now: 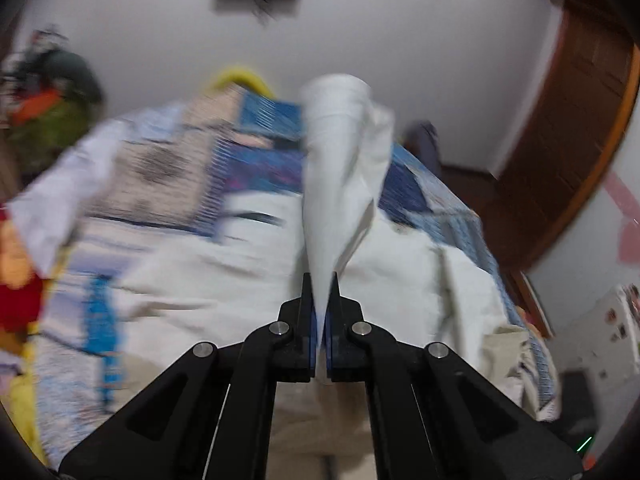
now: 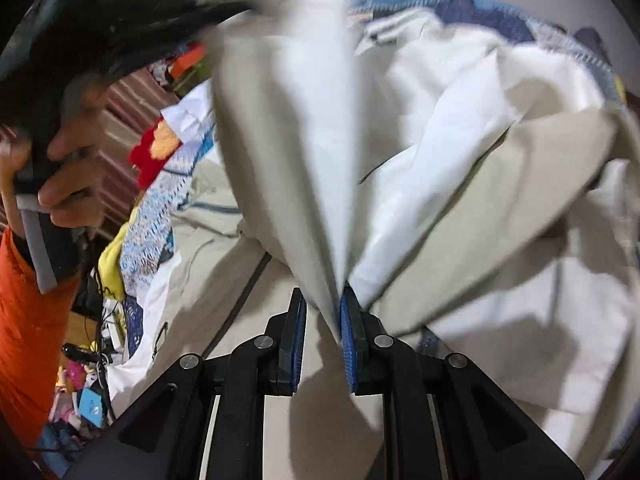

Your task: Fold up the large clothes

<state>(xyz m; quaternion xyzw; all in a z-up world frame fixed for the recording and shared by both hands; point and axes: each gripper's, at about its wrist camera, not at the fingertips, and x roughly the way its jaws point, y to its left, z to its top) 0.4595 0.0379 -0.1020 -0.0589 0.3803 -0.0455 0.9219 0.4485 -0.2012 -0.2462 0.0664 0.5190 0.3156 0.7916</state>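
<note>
Bed [image 1: 256,168] carries everything, covered by a patchwork quilt [image 1: 168,160] in blue, beige and white blocks; yellow edge shows at the far end and along the left side. A large cream-white garment [image 1: 224,280] lies rumpled directly on the quilt, spread over the near and middle part, one fold lifted off it. A white cloth [image 1: 60,200] lies at the left edge of the bed, beside a red and orange patch [image 1: 18,276], too blurred to tell what it is. In the right wrist view the garment [image 2: 520,208] covers most of the quilt [image 2: 152,232], which shows only at the left and top.
</note>
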